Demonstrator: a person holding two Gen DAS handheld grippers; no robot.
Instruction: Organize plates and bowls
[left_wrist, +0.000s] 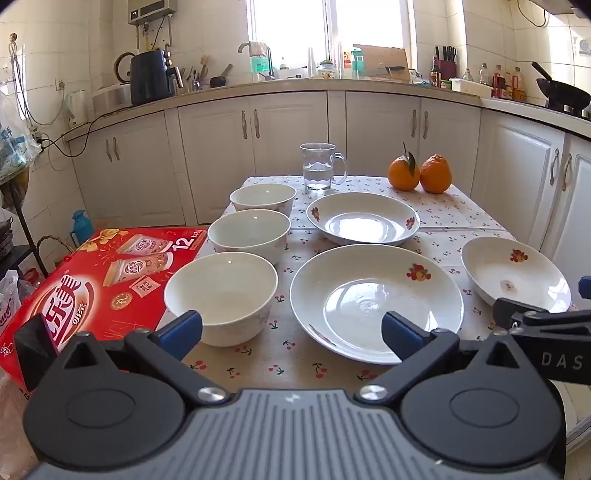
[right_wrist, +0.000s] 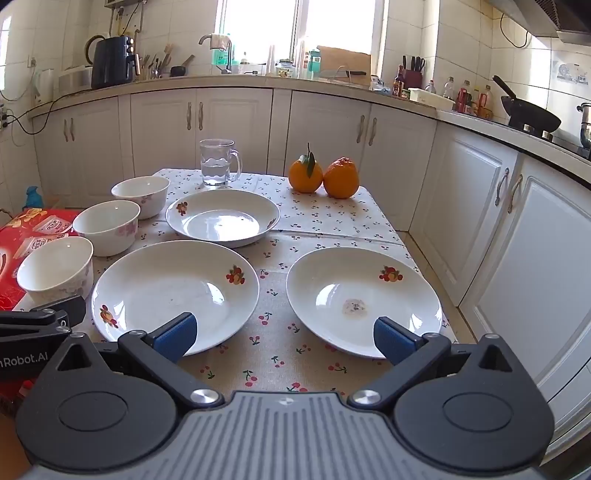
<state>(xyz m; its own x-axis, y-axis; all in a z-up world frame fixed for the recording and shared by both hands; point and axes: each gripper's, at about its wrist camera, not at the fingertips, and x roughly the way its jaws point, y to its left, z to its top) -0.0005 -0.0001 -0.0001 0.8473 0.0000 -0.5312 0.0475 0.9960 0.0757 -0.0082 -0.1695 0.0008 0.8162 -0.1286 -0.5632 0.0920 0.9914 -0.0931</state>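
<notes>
Three white bowls stand in a row on the table's left side: near (left_wrist: 221, 295) (right_wrist: 55, 269), middle (left_wrist: 249, 234) (right_wrist: 107, 225), far (left_wrist: 263, 197) (right_wrist: 141, 194). Three white fruit-patterned plates lie to their right: a near centre plate (left_wrist: 376, 301) (right_wrist: 173, 288), a far plate (left_wrist: 362, 218) (right_wrist: 222, 216), and a right plate (left_wrist: 515, 271) (right_wrist: 364, 299). My left gripper (left_wrist: 291, 332) is open and empty, held above the table's near edge between the near bowl and centre plate. My right gripper (right_wrist: 283, 338) is open and empty, between the centre and right plates.
A glass mug of water (left_wrist: 320, 167) (right_wrist: 218, 162) and two oranges (left_wrist: 419, 173) (right_wrist: 323, 176) stand at the table's far end. A red carton (left_wrist: 99, 277) lies left of the table. White kitchen cabinets (right_wrist: 498, 221) run behind and to the right.
</notes>
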